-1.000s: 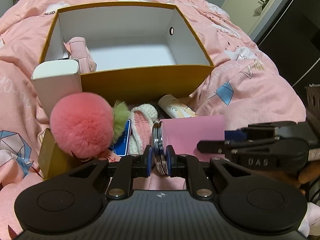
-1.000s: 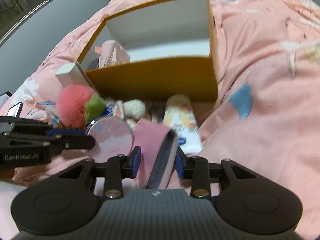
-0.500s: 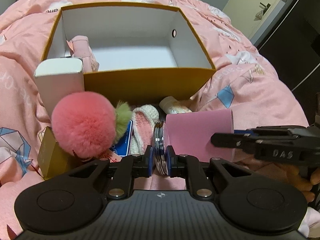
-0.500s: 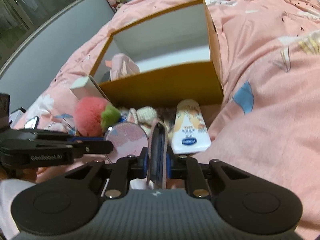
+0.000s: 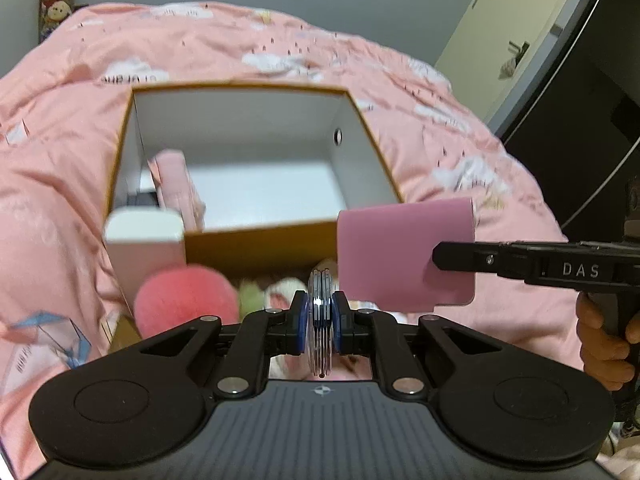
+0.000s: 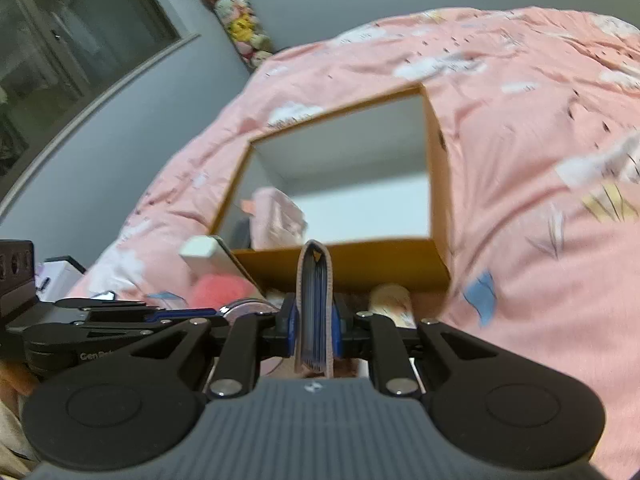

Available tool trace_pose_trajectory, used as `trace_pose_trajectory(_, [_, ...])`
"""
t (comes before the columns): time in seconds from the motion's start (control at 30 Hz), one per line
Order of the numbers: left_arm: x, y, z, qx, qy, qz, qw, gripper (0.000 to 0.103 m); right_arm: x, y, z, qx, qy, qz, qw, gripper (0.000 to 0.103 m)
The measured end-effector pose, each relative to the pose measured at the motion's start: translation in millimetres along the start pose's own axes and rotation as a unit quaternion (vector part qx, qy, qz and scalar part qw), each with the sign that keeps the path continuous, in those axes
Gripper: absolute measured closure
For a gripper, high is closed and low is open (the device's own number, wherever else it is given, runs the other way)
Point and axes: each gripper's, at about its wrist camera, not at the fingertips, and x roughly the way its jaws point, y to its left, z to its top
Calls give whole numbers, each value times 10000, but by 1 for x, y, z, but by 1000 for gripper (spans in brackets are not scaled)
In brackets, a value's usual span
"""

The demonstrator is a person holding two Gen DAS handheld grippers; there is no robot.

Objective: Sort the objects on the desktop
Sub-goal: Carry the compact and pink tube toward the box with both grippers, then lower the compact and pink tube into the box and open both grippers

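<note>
My left gripper (image 5: 319, 324) is shut on a round compact mirror (image 5: 319, 300), held edge-on above the bed. My right gripper (image 6: 314, 322) is shut on a pink card wallet (image 6: 314, 280), held upright; the wallet also shows in the left wrist view (image 5: 404, 254), in front of the box's near right corner. The open yellow cardboard box (image 5: 256, 246) with a white inside lies ahead on the pink duvet. A pink item (image 5: 178, 188) leans at its left inside. The box also shows in the right wrist view (image 6: 438, 200).
In front of the box lie a pink pompom (image 5: 184, 304), a white carton (image 5: 144, 248), a knitted white-pink item (image 5: 280, 300) and a cream tube (image 6: 390, 300). The pink duvet (image 5: 60, 160) covers the bed. A door and dark furniture stand at the right.
Both grippers have lifted with their objects and moved toward the box. The wallet rose from the bed to the level of the box's front wall. The right gripper closed on it.
</note>
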Motion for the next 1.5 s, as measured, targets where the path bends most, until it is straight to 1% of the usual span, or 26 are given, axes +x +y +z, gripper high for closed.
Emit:
trace_pose_trajectory(0.1, [-11, 0, 17, 42, -225, 25, 9997, 89, -1, 4, 14, -70, -80, 133, 9999, 85])
trace_pose_trajectory(0.2, [-19, 2, 36, 120, -446, 122, 9989, 89, -1, 10, 32, -229, -235, 158, 9993, 85])
trace_pose_trajectory(0.27, [-19, 4, 50, 173, -550, 249, 9980, 89, 3, 13, 44, -341, -305, 187, 9988, 85])
trace_pose_trajectory(0.37, [-11, 10, 70, 160, -599, 391, 9973, 89, 18, 15, 64, -418, -240, 226, 9986, 85])
trace_pose_trajectory(0.47, [8, 18, 87, 71, -480, 484, 9976, 89, 45, 14, 83, -507, -54, 107, 9986, 85])
trace_pose_trajectory(0.53, [23, 25, 93, 23, -315, 620, 9976, 89, 65, 12, 91, -545, 105, 49, 9984, 85])
trace_pose_trajectory(0.67, [54, 39, 98, -112, 79, 764, 9970, 89, 108, 2, 98, -428, 588, -21, 9974, 85])
trace_pose_trajectory(0.83, [80, 49, 93, -208, 395, 880, 9951, 89, 150, -9, 98, -198, 1058, 7, 9942, 85])
trace_pose_trajectory(0.9, [89, 53, 92, -230, 487, 982, 9937, 89, 161, -10, 95, -175, 1167, -10, 9930, 85])
trace_pose_trajectory(1.27, [120, 66, 91, -297, 949, 1177, 9881, 89, 199, -13, 88, -133, 1572, -4, 9875, 85])
trace_pose_trajectory(1.43, [128, 74, 89, -348, 1133, 1194, 9857, 89, 204, -15, 88, 22, 1659, 169, 9860, 83])
trace_pose_trajectory(1.5, [128, 78, 88, -401, 1161, 1136, 9859, 89, 207, -14, 89, 67, 1665, 234, 9857, 82])
